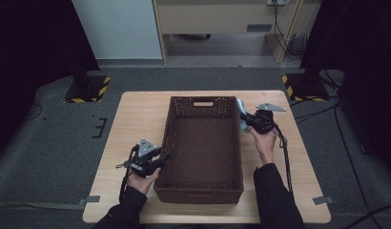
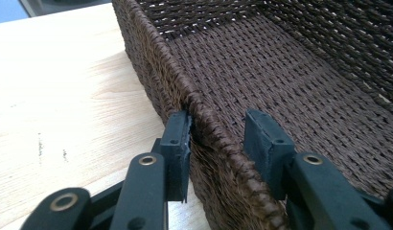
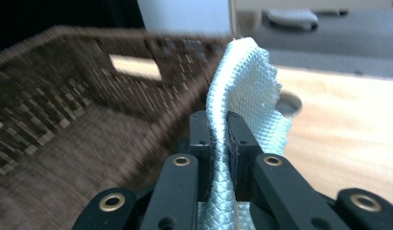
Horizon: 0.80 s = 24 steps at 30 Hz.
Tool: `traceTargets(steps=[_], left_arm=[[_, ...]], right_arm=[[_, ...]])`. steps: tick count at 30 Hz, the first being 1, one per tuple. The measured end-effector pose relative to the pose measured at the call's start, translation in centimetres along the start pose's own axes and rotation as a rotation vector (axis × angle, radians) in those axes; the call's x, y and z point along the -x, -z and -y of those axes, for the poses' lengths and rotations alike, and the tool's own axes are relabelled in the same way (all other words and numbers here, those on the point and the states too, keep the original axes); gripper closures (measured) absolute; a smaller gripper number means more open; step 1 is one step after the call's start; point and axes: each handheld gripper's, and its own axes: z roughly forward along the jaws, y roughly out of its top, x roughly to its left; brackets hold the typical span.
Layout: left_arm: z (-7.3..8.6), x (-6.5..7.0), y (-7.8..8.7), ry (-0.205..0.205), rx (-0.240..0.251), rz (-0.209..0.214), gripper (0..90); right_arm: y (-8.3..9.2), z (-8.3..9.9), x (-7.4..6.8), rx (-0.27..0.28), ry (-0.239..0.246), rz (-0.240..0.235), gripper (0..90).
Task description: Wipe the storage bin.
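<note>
Cloth (image 3: 242, 96), pale blue woven, pinched upright in the clamped right gripper (image 1: 251, 120) just outside the wicker basket's (image 1: 203, 143) right rim near its far end; basket interior lies leftward; left gripper (image 2: 216, 143) half-open astride the basket's left wall, inner pad apart.

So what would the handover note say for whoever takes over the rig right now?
Left tool: jaws astride the basket's left wall, outer pad on it, inner pad clear; not clamped.
Right tool: shut on the pale blue cloth, held beside the basket's right rim.
Done: cloth picked up.
Left, most likely: steady the basket, put the cloth inside.
</note>
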Motion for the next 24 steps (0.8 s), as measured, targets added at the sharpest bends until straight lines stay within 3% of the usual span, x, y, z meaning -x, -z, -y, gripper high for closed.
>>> traceTargets(steps=[6, 10, 13, 18, 21, 24], left_arm=[[-0.1, 0.0, -0.1, 0.008, -0.001, -0.001, 62.6], [-0.1, -0.1, -0.1, 0.014, 0.002, 0.000, 62.9], [-0.1, -0.1, -0.1, 0.024, 0.001, -0.004, 63.6], [-0.2, -0.1, -0.3, 0.045, 0.004, -0.012, 65.6], [-0.2, -0.1, -0.3, 0.045, 0.005, -0.015, 65.8], [-0.2, -0.1, -0.3, 0.045, 0.006, -0.017, 65.8]], right_arm=[[-1.8, 2.7, 0.8, -0.171, -0.006, 0.044, 83.9], [-2.3, 3.8, 0.7, -0.184, -0.022, 0.032, 83.8], [-1.5, 3.2, 0.6, -0.159, -0.020, 0.021, 83.8], [1.1, 0.8, 0.4, -0.014, -0.012, -0.017, 83.8], [2.2, -0.3, 0.0, 0.041, -0.007, -0.041, 83.9], [2.3, -0.4, -0.1, 0.025, 0.011, -0.045, 83.9]])
